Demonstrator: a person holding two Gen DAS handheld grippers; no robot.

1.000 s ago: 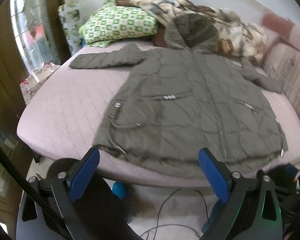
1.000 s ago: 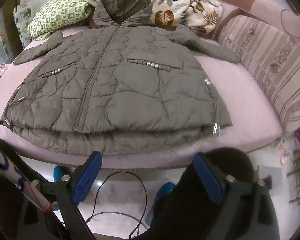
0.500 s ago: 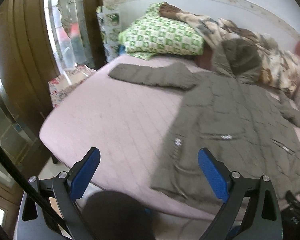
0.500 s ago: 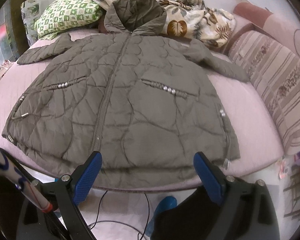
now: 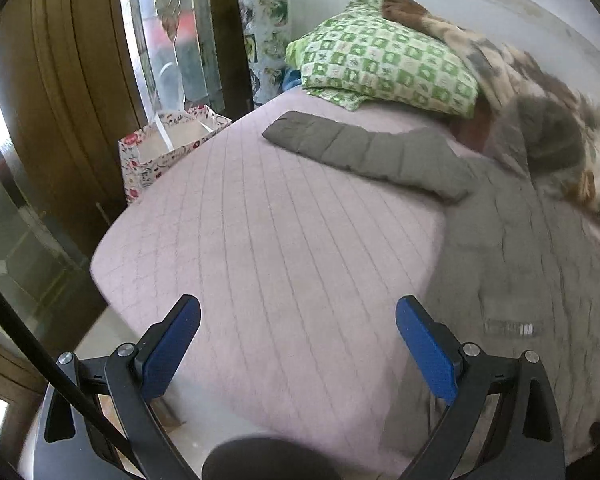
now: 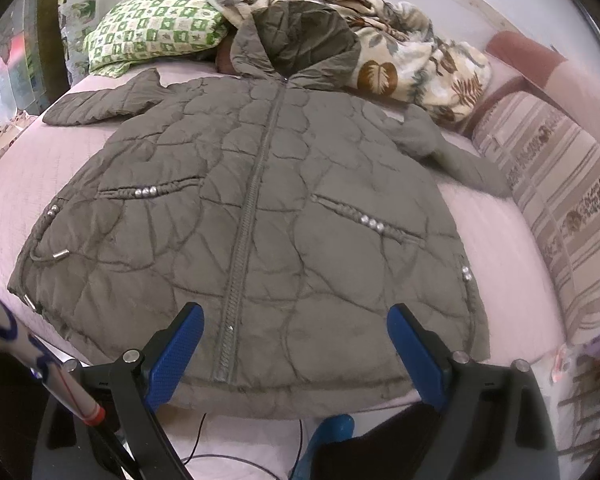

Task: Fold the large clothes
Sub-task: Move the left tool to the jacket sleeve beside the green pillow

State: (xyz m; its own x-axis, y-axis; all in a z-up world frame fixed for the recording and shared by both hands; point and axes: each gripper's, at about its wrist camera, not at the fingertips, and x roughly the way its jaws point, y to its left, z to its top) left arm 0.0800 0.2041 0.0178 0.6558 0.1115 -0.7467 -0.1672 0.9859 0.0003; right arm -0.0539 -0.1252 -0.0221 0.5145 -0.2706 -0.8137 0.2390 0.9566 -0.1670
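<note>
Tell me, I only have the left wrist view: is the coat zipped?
Observer: Yes, the quilted coat lies front up, its zipper closed to the collar.
Operator: Where are the right tongs?
Observer: The right tongs are open above the hem, straddling the zipper's lower end, holding nothing.
Operator: And the far sleeve?
Observer: The coat's other sleeve angles out toward the striped cushion.
</note>
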